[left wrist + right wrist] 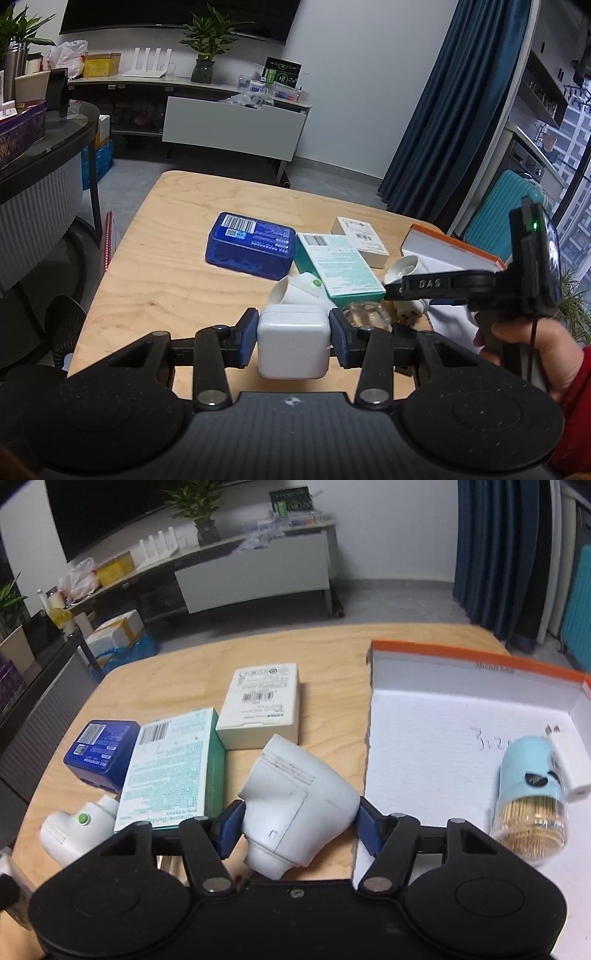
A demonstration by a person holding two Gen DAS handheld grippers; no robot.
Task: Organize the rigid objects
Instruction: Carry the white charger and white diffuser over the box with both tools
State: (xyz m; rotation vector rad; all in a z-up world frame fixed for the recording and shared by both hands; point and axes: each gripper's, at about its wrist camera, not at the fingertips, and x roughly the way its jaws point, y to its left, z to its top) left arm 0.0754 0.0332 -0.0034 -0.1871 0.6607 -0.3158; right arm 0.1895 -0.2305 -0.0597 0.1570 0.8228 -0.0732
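Left hand-held gripper (293,338): blue pads closed on a white cube-shaped charger (293,345), rounded corners, held above the near edge of the table (155,266). Right hand-held gripper (301,829): clamped on a white cone-shaped plastic device (295,805), just left of the tray. Tray (461,686), white with orange rim: holds a pale blue toothpick jar (532,797) lying on its side and a white plug (569,764) touching it
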